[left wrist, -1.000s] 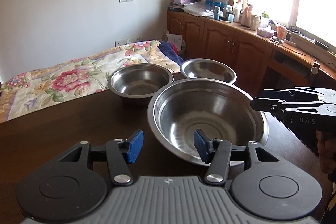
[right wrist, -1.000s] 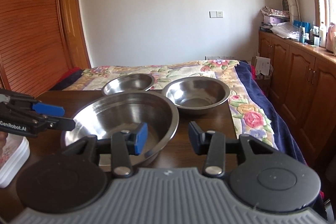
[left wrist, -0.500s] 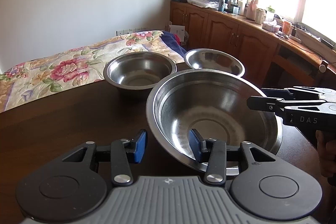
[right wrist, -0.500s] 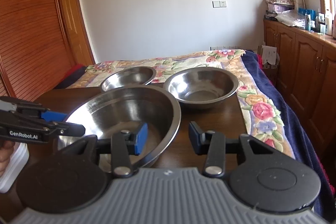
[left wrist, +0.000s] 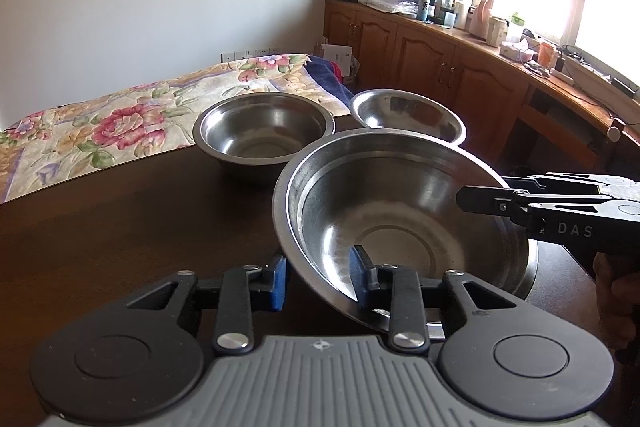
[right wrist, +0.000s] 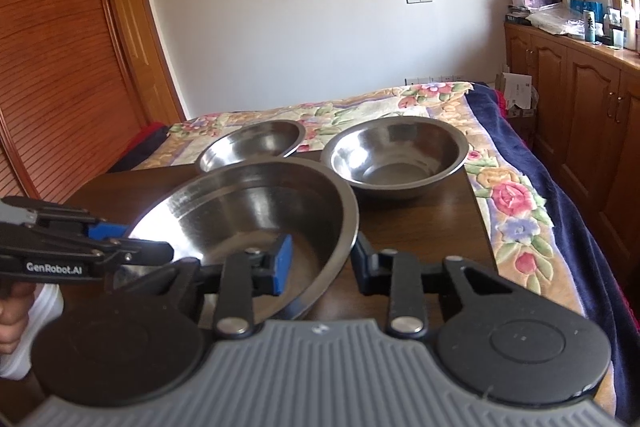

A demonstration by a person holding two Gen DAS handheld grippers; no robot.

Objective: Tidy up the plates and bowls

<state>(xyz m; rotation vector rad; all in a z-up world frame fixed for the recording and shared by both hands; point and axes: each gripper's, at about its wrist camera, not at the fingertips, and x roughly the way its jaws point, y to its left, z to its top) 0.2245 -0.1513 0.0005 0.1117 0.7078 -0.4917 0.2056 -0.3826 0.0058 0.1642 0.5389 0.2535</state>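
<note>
- A large steel bowl (left wrist: pixel 404 227) is seen raised and tilted above the dark wooden table (left wrist: pixel 120 227), its left side lifted higher in the left wrist view.
- The bowl's rim is straddled by the left gripper (left wrist: pixel 318 277): one blue pad (left wrist: pixel 356 267) lies inside the bowl, the other outside, just beside the wall. Whether the pads actually press on the metal cannot be told.
- The opposite side of the same rim is straddled by the right gripper (right wrist: pixel 320 261), with a blue pad (right wrist: pixel 282 263) inside the bowl and the dark finger outside. Firm contact cannot be confirmed here either.
- Two smaller steel bowls are set on the table at its far edge, beside the bed: a medium bowl (left wrist: pixel 264 131) towards the far-left part of that edge, and a shallower bowl (left wrist: pixel 408 115) near the far-right corner, partly hidden behind the large bowl.
- The medium bowl and the shallower bowl stand close together, well apart from both grippers.
- A floral bedspread (left wrist: pixel 120 115) is seen directly beyond the table's far edge.
- A white object (right wrist: pixel 24 339) is glimpsed at the near-left edge in the right wrist view; its nature cannot be told.
</note>
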